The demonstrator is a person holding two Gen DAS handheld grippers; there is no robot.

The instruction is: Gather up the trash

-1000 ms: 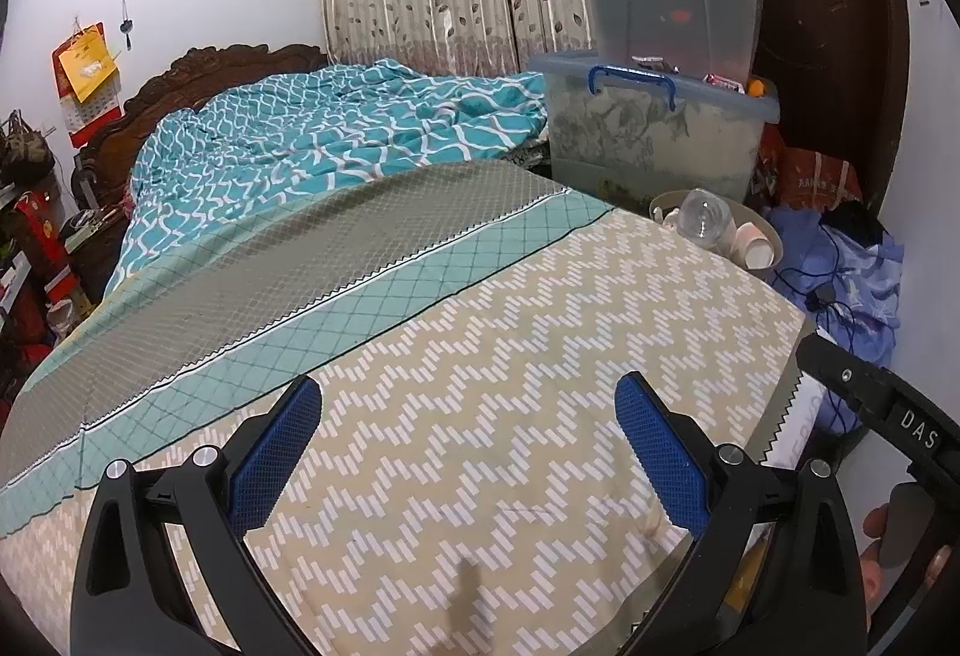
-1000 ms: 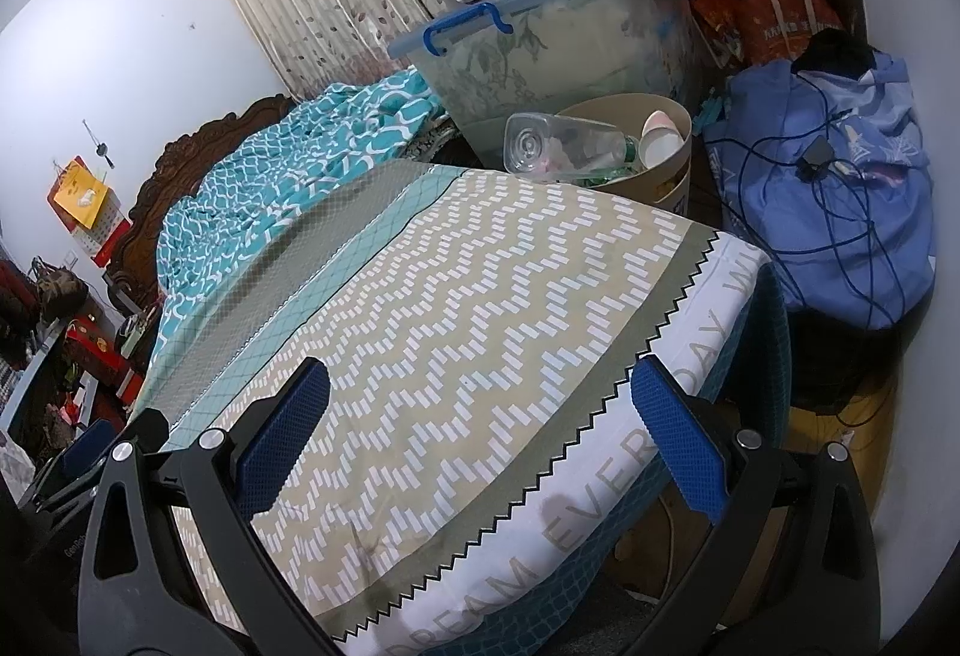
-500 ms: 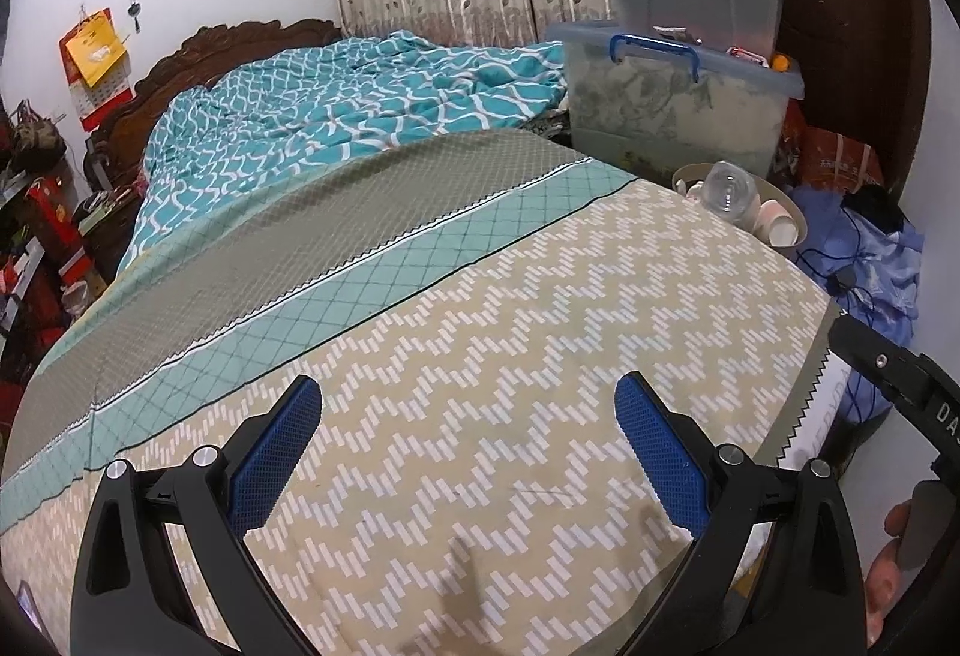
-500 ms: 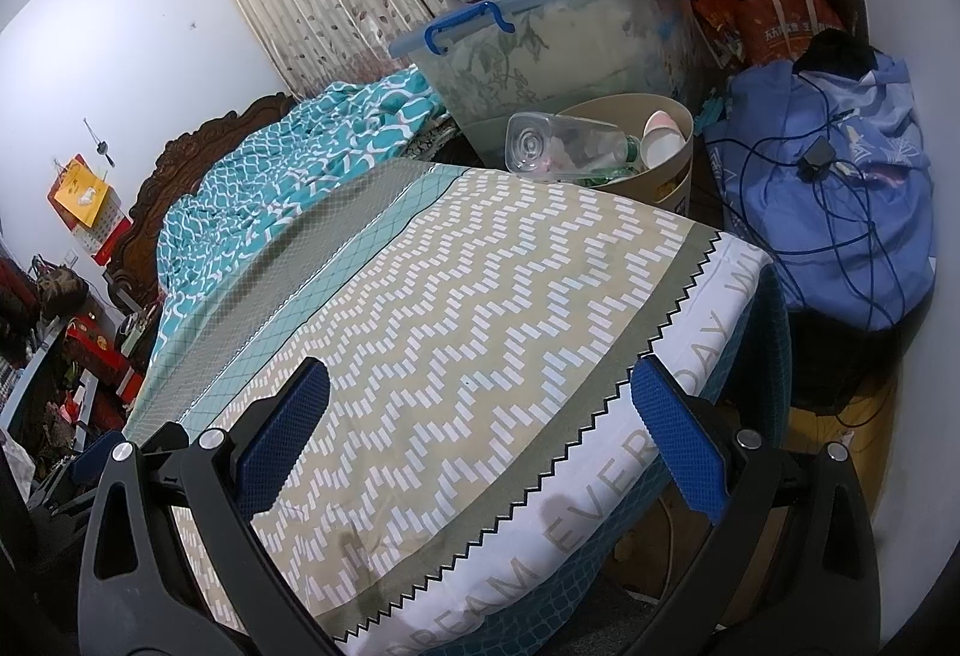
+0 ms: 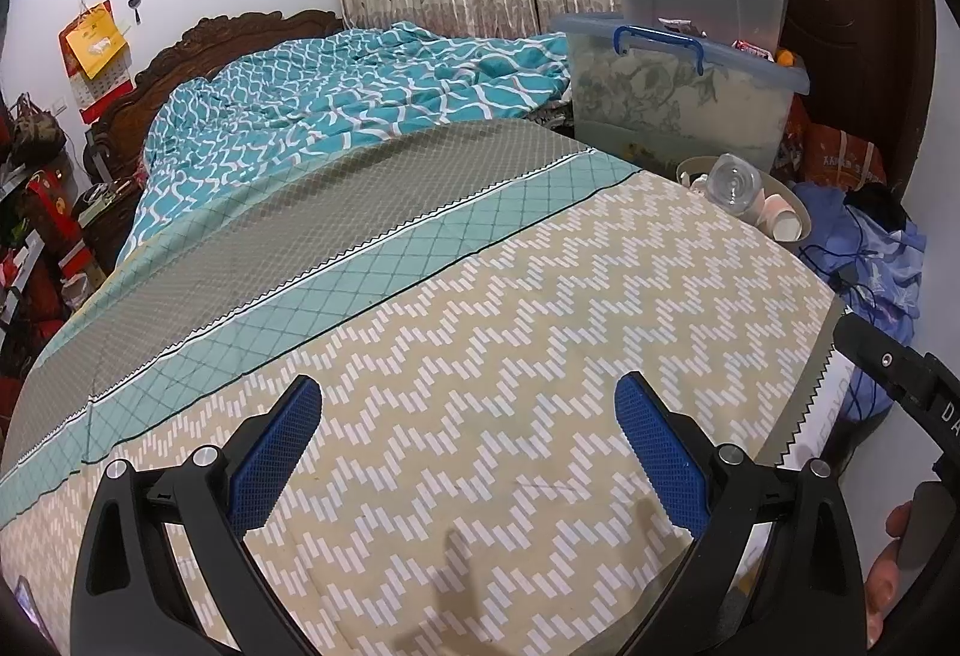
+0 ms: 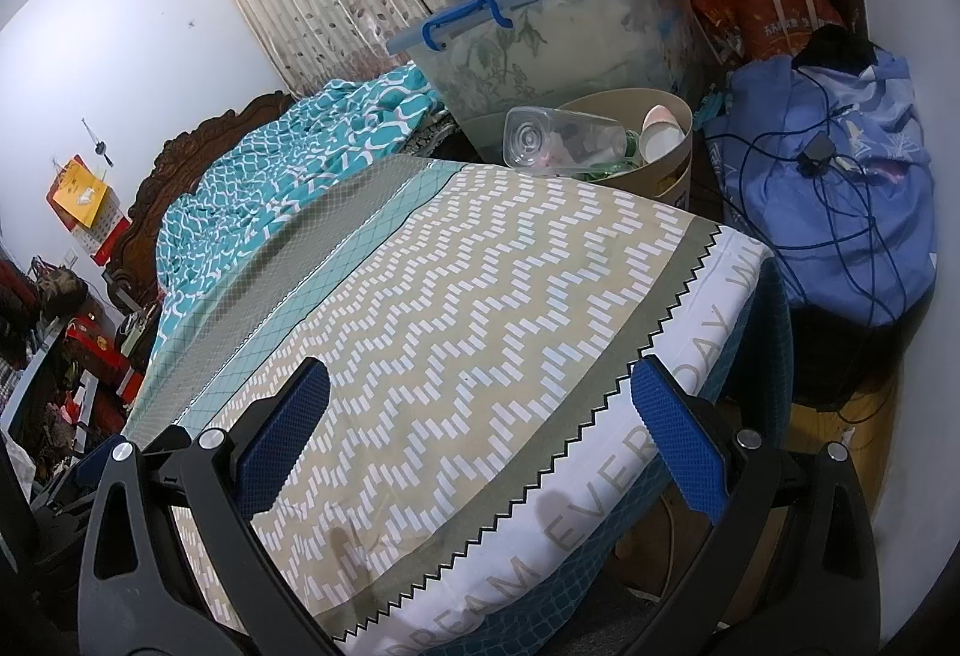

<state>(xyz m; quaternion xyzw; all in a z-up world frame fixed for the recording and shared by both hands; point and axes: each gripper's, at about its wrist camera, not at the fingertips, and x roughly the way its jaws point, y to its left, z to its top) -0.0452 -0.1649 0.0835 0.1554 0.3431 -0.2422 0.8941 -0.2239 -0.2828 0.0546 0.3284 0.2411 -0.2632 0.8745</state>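
A tan round bin (image 6: pixel 672 164) stands on the floor past the bed's far corner. It holds a clear plastic bottle (image 6: pixel 558 137), white paper cups (image 6: pixel 660 131) and green scraps. The bin also shows in the left wrist view (image 5: pixel 792 209) with the bottle (image 5: pixel 732 182). My left gripper (image 5: pixel 468 434) is open and empty above the zigzag bedsheet (image 5: pixel 540 332). My right gripper (image 6: pixel 480 416) is open and empty above the bed's foot edge. The right gripper's body shows at the right edge of the left wrist view (image 5: pixel 900 374).
Stacked clear storage boxes (image 6: pixel 558 14) stand behind the bin. A blue bag with cables (image 6: pixel 840 188) lies on the floor to the right. A teal quilt (image 5: pixel 360 98) lies bunched near the carved headboard (image 5: pixel 240 32). Cluttered shelves (image 5: pixel 36 236) are at the left.
The left gripper's view has shifted down and back a little over the bed, so the headboard and boxes sit lower in frame. The right gripper has barely moved. Both stay open.
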